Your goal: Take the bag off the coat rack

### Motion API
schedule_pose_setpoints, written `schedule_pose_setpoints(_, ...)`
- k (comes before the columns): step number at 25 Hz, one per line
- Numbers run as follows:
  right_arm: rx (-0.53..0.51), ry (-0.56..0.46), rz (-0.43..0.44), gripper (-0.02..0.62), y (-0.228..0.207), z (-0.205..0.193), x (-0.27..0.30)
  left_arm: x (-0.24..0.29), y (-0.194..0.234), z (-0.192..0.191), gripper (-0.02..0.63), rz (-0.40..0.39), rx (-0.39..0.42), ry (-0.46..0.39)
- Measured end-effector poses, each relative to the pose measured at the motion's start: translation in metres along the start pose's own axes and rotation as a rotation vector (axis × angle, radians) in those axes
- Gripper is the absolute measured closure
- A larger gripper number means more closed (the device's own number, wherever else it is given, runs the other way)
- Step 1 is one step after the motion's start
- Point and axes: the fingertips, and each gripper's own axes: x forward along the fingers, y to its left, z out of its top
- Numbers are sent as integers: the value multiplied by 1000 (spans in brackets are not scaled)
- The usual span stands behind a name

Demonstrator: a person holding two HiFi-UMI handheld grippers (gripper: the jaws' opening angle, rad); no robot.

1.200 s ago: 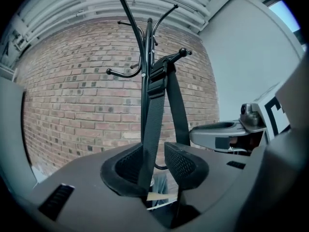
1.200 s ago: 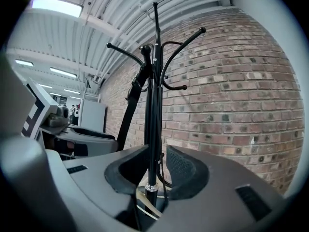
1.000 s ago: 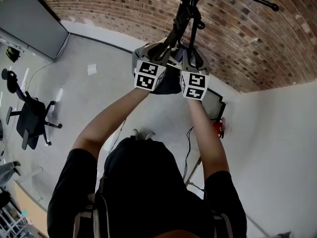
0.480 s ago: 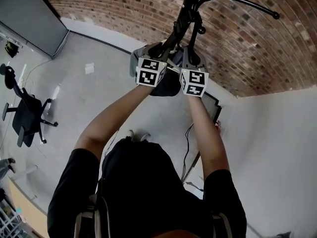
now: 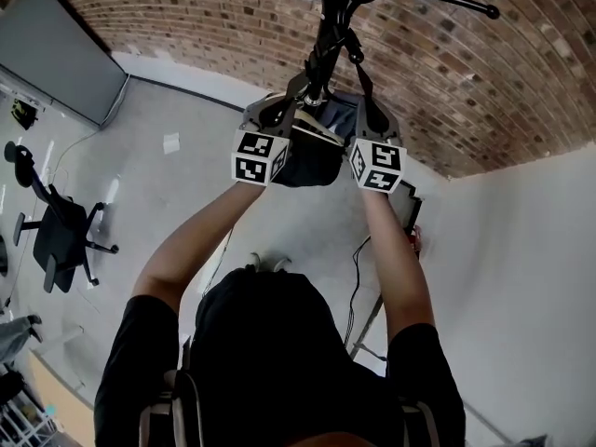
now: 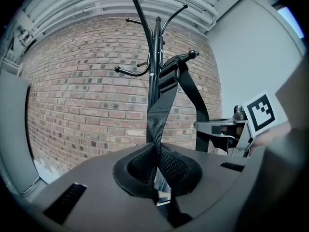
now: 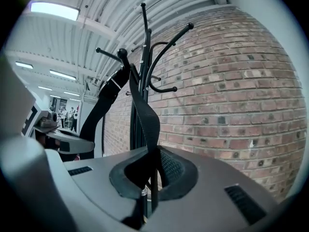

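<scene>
Brick wall backs the black coat rack (image 5: 326, 26), with bare grey floor (image 5: 186, 101) round its foot. The dark bag (image 5: 312, 156) hangs against the rack's pole, just below its hooks. It looks soft, slack and probably light, so its woven straps are the place to hold.

The left gripper (image 6: 157, 178) has just been closing its jaws, which now pinch one webbing strap (image 6: 161, 105). The right gripper (image 7: 149, 178) has its jaws clamped on the second strap (image 7: 145, 110). Both straps loop over one knobbed hook (image 6: 186, 57) of the rack, and its upturned tip must be cleared. An office chair (image 5: 60, 231) stands well away from the rack.
</scene>
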Motion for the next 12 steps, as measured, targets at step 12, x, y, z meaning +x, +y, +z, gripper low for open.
schedule_pose_setpoints(12,110,-126,-113,575,-32,57,-41,-35,-4,60,583,-28,-14,-146)
